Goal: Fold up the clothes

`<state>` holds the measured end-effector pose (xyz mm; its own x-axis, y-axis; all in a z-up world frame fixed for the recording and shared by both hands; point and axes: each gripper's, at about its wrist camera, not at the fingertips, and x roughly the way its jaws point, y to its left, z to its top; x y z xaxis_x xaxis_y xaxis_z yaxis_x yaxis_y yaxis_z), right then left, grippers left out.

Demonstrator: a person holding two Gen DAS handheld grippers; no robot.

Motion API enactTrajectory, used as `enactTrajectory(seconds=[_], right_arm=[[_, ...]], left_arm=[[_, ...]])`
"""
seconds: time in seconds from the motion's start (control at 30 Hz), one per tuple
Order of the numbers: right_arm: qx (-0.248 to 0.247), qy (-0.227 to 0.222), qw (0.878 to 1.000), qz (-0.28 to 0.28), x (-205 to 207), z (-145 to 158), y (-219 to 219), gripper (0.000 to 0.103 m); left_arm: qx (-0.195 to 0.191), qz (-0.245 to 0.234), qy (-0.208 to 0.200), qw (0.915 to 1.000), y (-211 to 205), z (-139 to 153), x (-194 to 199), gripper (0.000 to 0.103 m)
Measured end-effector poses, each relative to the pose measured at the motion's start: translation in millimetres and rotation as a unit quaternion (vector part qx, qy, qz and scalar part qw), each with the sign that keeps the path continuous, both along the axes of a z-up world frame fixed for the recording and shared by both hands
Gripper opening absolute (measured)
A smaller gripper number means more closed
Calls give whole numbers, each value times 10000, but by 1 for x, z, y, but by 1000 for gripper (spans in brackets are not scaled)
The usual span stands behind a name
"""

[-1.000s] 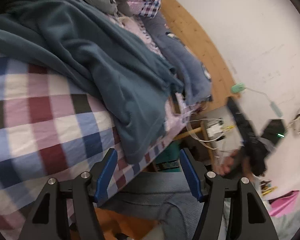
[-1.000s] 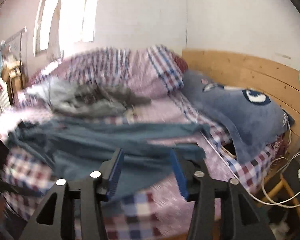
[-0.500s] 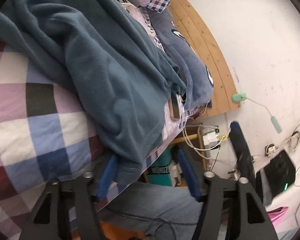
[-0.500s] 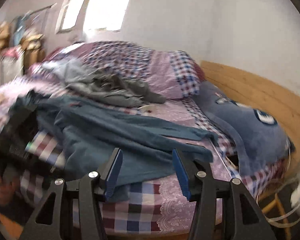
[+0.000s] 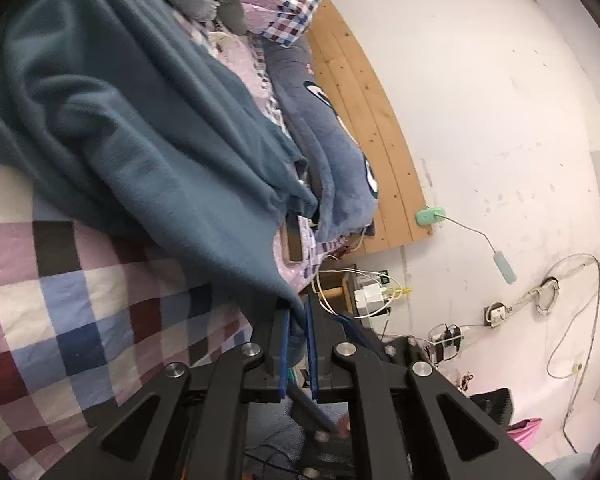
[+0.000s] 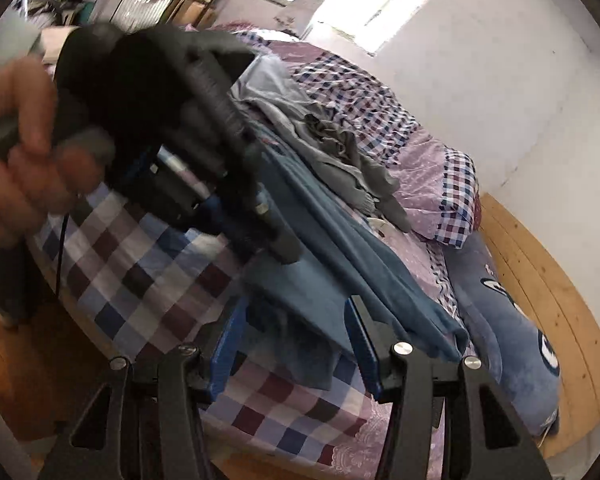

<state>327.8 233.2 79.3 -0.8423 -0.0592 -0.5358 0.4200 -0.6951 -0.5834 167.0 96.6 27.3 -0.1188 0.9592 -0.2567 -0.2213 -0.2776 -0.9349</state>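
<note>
A teal fleece garment lies spread over the checked bedsheet. My left gripper is shut on a corner of the teal garment near the bed's edge. In the right wrist view the same teal garment stretches across the bed, and my right gripper stands open just in front of its lower edge, nothing between its fingers. A hand holding the left gripper's black body fills the upper left of that view. A grey garment lies crumpled behind the teal one.
A long blue plush pillow lies along the wooden headboard. Checked pillows sit at the bed's head. A phone rests near the bed edge. Cables and a power strip hang by the white wall.
My left gripper moved up to the teal garment's corner and shut on it. The right gripper swung toward the bed edge, and the hand with the left gripper now fills its view.
</note>
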Motion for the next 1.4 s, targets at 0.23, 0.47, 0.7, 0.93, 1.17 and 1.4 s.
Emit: enactTrajectory(seconds=[0.23,0.47,0.7,0.93,1.17,1.4], right_arm=[[489,124,9984,-275,-25,-17,-6,55],[149,37,9997,-189,-38,-14,-4,2],[-1370,-507,9886,-356,-56,16,22,3],[-3985,-1239,9086,162,-55,54,60,3],[-5267,-1308,8281,-1403,-97,35,150,4],[-4489,-2075,8128,-3080,-136,-19,187,7]], left_arm=[[-10,30,182,9998,-4,11,2,6],[-53,155,291,9994,-13,17,0,7],[-64,731,-133,9972,-38,-2,-2,56],[181,1524,-644,9861,-69,-24,-6,62],[-186,1104,-417,9928,-45,-20,-5,62],[-410,447,-445,9972,-7,-27,-4,62]])
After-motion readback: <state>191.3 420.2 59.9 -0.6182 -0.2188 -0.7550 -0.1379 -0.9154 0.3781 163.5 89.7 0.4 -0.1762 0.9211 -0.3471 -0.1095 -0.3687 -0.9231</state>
